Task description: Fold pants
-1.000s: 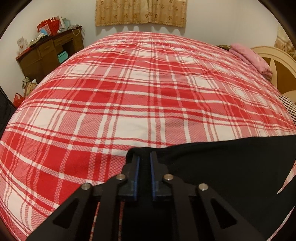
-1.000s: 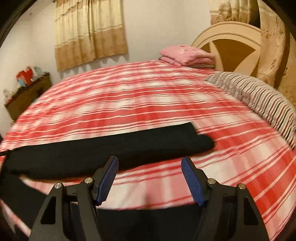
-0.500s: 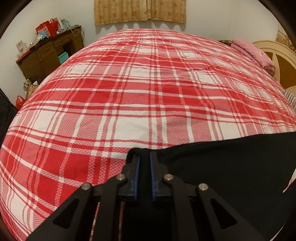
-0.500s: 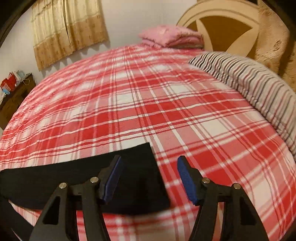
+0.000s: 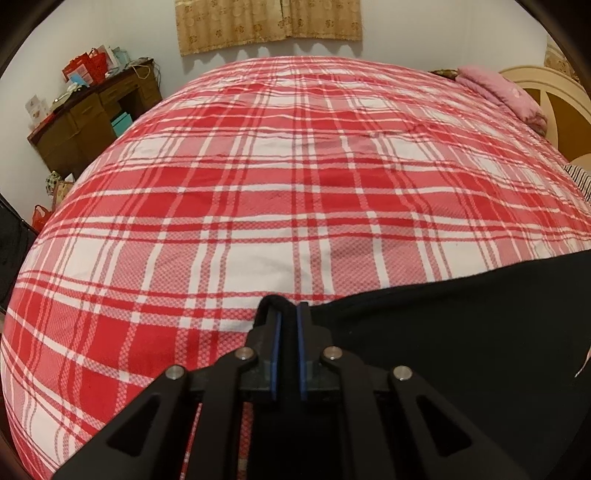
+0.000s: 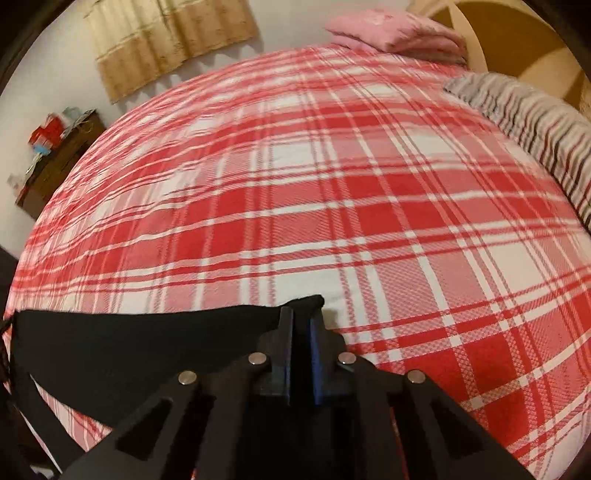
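Here the left gripper (image 5: pixel 287 314) is clamped on one corner of the black pants (image 5: pixel 461 314) and the right gripper (image 6: pixel 301 317), its jaws just closed, pinches the opposite corner, the cloth lying across the red plaid bed (image 5: pixel 295 166).

A bed (image 5: pixel 295 192) in red-and-white plaid carries black pants (image 5: pixel 461 325) at its near edge, a folded pink blanket (image 6: pixel 395 31) and a striped pillow (image 6: pixel 524 122).

Black pants (image 5: pixel 461 317), red-and-white plaid bedspread (image 5: pixel 295 177), pink folded blanket (image 6: pixel 391 29), striped pillow (image 6: pixel 532 125)
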A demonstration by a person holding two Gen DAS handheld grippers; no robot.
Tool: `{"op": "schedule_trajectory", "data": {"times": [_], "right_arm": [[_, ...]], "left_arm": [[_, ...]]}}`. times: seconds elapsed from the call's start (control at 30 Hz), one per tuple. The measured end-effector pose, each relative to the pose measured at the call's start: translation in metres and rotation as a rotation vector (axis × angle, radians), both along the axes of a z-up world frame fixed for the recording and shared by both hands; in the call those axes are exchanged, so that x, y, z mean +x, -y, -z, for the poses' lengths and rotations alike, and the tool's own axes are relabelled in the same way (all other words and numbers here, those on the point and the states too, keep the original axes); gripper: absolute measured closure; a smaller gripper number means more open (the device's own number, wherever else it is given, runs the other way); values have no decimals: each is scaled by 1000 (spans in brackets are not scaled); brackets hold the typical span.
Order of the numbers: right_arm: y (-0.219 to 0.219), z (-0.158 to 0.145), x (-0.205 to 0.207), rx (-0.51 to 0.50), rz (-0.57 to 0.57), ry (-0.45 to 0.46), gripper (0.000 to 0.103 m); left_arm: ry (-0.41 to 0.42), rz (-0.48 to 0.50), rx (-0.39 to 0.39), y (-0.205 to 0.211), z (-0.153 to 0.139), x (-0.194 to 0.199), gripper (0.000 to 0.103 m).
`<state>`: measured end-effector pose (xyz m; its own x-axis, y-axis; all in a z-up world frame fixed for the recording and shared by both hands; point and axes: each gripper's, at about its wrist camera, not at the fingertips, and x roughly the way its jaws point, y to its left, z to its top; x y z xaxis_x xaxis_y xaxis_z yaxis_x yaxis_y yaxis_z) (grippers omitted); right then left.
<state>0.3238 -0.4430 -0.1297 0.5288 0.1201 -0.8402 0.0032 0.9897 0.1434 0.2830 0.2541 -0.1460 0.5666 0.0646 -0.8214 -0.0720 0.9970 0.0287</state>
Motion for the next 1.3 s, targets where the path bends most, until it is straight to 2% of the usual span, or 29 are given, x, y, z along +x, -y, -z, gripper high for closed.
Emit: {"op": "schedule_trajectory", "data": {"times": [0.1,0.3,0.47,0.63,0.77,0.93,1.13,1.3], "right_arm": [[-8,-17,-8,-16,2,60,97],[-8,-79,-48,9,4,249,97],[-7,-123,-107,37,-22,412,98],[0,-141,-171,87,-37,531,98],[8,-130,-217,133,-42,570,98],[17,-103,-267,206,-63,606,97],[35,-63,-303,270,-33,571,97],[45,-40,-307,257,0,501,97]], "left_arm": [[25,7,-12,-2,-8,-4,96],[142,11,-84,-9,-38,-33,96],[236,22,-170,-14,-63,-65,96],[335,44,-254,-21,-77,-104,96],[392,72,-312,-24,-75,-139,96],[395,77,-350,-24,-56,-178,96],[357,55,-380,-37,-29,-200,96],[302,57,-358,-36,-4,-207,96]]}}
